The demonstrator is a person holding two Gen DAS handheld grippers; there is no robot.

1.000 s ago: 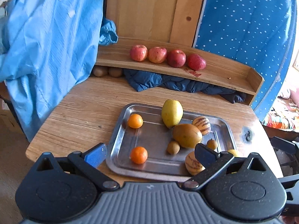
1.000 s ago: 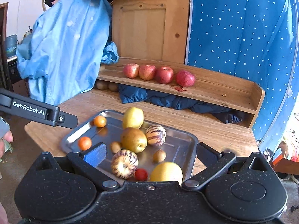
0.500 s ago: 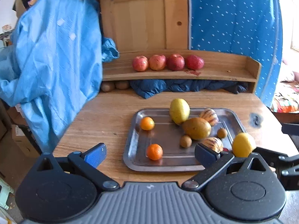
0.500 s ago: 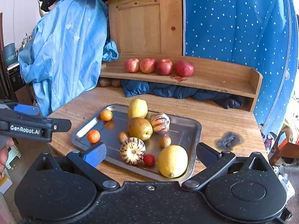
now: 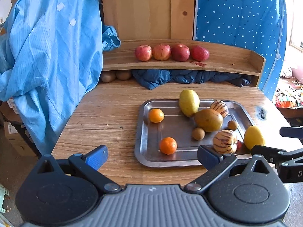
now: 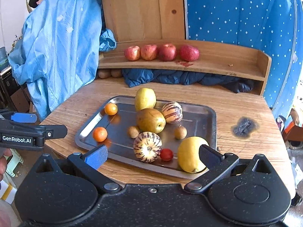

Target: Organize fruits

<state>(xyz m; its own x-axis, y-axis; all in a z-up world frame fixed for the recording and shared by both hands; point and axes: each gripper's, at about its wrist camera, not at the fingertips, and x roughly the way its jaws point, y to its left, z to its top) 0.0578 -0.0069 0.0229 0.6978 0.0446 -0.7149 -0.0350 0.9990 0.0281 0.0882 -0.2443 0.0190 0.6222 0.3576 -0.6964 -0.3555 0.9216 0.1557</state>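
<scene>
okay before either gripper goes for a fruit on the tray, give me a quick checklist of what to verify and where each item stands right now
1. Left gripper open and holding nothing: ok, it sits over the table edge short of the metal tray.
2. Right gripper open and holding nothing: ok.
3. Lemon within easy reach of the right gripper: ok, it lies just ahead of the right finger, at the tray's near corner.
4. Small red fruit clear of that grasp: not ok, it sits close beside the lemon and the striped melon.
5. Free shelf room right of the four apples: ok.
6. Grippers apart from each other: ok.
</scene>
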